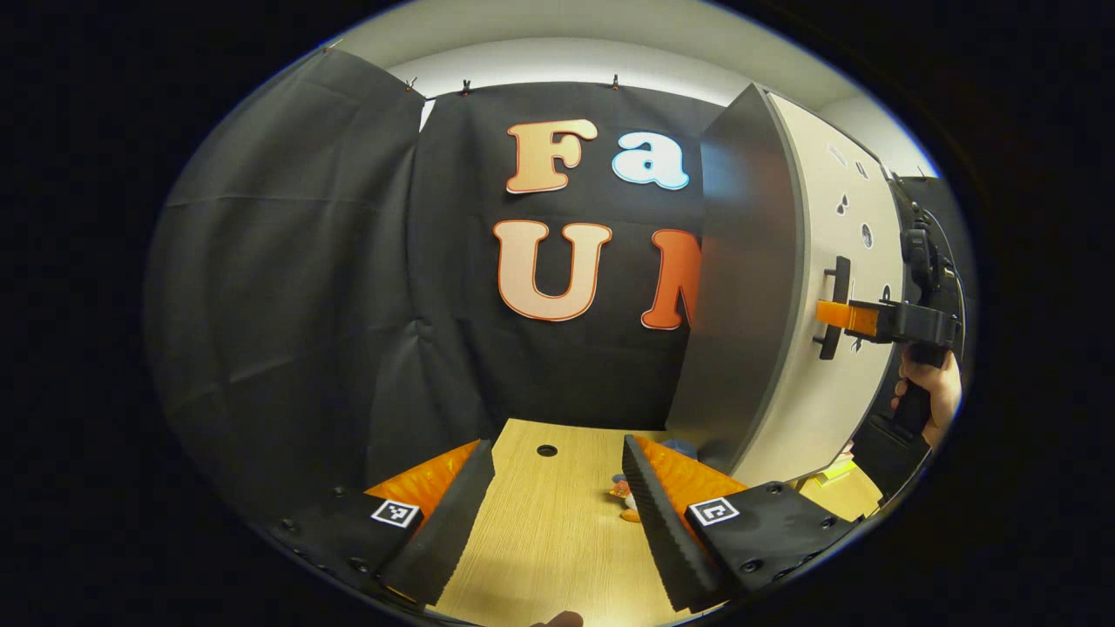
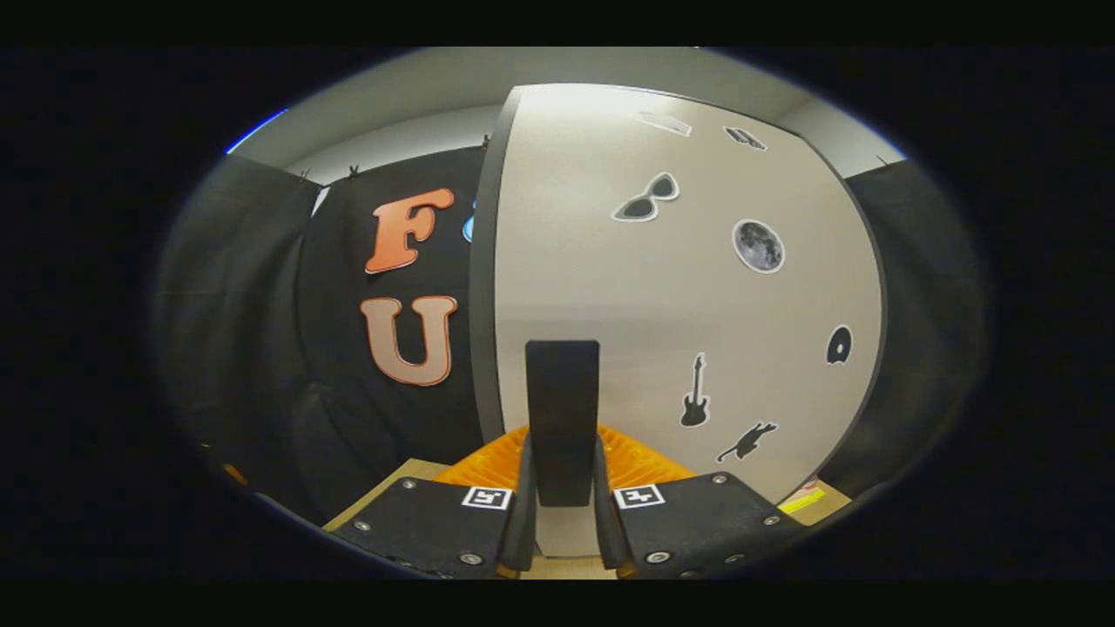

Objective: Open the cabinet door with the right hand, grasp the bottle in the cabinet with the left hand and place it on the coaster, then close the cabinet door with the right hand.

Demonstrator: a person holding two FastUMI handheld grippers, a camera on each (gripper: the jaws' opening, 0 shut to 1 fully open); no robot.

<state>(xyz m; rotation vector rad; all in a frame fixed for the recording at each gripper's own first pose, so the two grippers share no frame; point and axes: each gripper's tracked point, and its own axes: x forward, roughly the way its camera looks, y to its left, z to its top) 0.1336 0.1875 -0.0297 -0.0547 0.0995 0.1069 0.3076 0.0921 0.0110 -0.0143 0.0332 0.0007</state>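
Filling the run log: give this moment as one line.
phase: door | right gripper: shut on door handle | left gripper: open, over table | cabinet door: handle gripped

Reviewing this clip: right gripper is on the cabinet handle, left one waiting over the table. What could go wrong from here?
1. The right gripper pinches the narrow black handle; a pull off the door's arc could make the fingers slip off.
2. The left gripper hangs open near the door's edge, so the door could strike it.
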